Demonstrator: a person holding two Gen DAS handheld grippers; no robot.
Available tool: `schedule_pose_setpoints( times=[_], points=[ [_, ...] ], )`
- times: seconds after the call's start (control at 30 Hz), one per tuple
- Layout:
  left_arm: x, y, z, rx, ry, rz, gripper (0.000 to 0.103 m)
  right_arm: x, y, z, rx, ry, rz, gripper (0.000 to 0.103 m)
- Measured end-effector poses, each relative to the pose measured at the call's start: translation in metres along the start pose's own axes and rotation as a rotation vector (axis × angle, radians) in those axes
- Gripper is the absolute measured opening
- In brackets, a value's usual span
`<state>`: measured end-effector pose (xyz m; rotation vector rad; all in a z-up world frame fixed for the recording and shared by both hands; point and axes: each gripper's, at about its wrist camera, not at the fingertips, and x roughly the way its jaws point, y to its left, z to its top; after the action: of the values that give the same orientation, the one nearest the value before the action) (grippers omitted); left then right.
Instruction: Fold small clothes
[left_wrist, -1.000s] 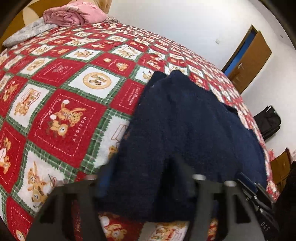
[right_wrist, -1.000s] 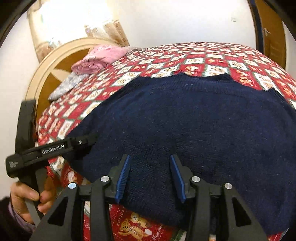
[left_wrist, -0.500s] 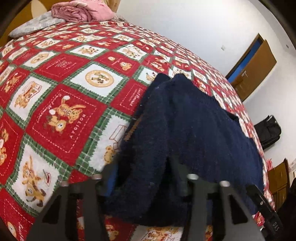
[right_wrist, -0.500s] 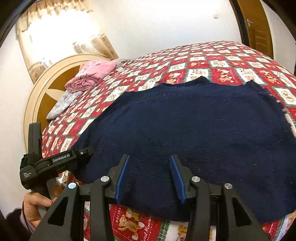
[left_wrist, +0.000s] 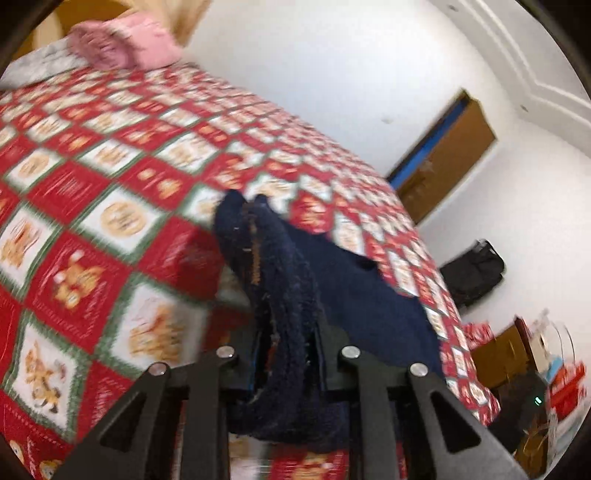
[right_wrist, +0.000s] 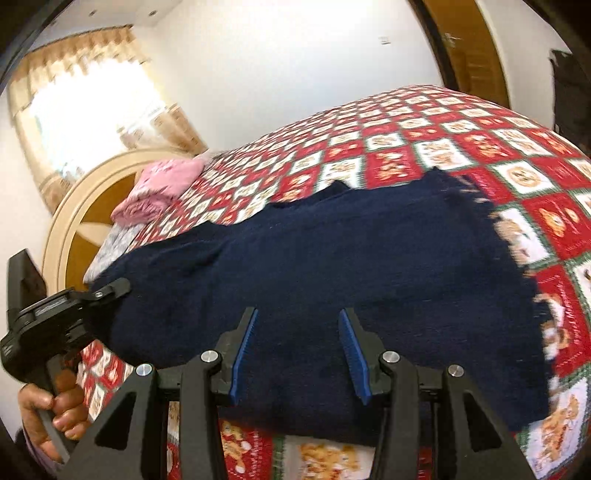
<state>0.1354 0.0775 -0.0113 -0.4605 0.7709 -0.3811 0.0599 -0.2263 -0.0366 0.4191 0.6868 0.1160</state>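
A dark navy knitted sweater (right_wrist: 332, 266) lies spread on the red, white and green patchwork bedspread (right_wrist: 424, 147). My left gripper (left_wrist: 286, 354) is shut on the sweater's near left edge (left_wrist: 284, 302) and lifts it into a raised fold above the bed. That gripper also shows at the left of the right wrist view (right_wrist: 74, 306), held by a hand. My right gripper (right_wrist: 297, 354) is open, its blue pads (right_wrist: 242, 350) hovering over the sweater's near edge and holding nothing.
Folded pink clothes (left_wrist: 122, 44) and a grey pillow (right_wrist: 114, 240) lie by the round wooden headboard (right_wrist: 74, 206). A wooden door (left_wrist: 443, 162) and a black bag (left_wrist: 472, 269) stand by the far wall. Wooden furniture (left_wrist: 506, 354) stands right of the bed.
My left gripper has closed on the sweater's left edge and lifted it, bunching it into an upright fold. Both cameras have tilted up; the right gripper stays open.
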Motion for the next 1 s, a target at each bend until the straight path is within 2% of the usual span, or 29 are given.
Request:
schedule_pose_setpoints(
  times=[0.23, 0.37, 0.47, 0.53, 0.57, 0.6, 0.63, 0.7, 0.8, 0.93, 1.0],
  points=[
    [0.007, -0.060, -0.003, 0.169, 0.013, -0.088, 0.021, -0.020, -0.039, 0.012, 0.090, -0.048, -0.038, 0.047],
    [0.024, -0.091, -0.017, 0.250, 0.044, -0.150, 0.020, -0.028, -0.053, 0.015, 0.120, -0.046, -0.016, 0.047],
    [0.037, -0.106, -0.033, 0.302, 0.070, -0.174, 0.020, -0.026, -0.051, 0.021, 0.118, -0.028, 0.057, 0.048],
    [0.050, -0.110, -0.047, 0.325, 0.102, -0.182, 0.020, -0.019, -0.054, 0.032, 0.185, 0.001, 0.204, 0.063],
    [0.054, -0.111, -0.052, 0.327, 0.116, -0.185, 0.020, -0.016, -0.054, 0.036, 0.214, 0.005, 0.247, 0.077],
    [0.058, -0.112, -0.058, 0.337, 0.130, -0.186, 0.020, -0.011, -0.056, 0.041, 0.257, 0.009, 0.305, 0.086],
    [0.061, -0.114, -0.063, 0.358, 0.137, -0.181, 0.020, -0.003, -0.058, 0.047, 0.300, 0.021, 0.360, 0.088],
    [0.061, -0.117, -0.069, 0.400, 0.135, -0.171, 0.020, 0.012, -0.052, 0.056, 0.332, 0.061, 0.410, 0.088],
    [0.058, -0.119, -0.073, 0.436, 0.115, -0.163, 0.020, 0.041, -0.034, 0.065, 0.300, 0.137, 0.409, 0.088],
    [0.059, -0.119, -0.076, 0.443, 0.116, -0.157, 0.020, 0.091, -0.009, 0.065, 0.316, 0.300, 0.458, 0.088],
    [0.062, -0.125, -0.082, 0.471, 0.115, -0.144, 0.020, 0.107, 0.004, 0.065, 0.285, 0.343, 0.444, 0.088]
  ],
)
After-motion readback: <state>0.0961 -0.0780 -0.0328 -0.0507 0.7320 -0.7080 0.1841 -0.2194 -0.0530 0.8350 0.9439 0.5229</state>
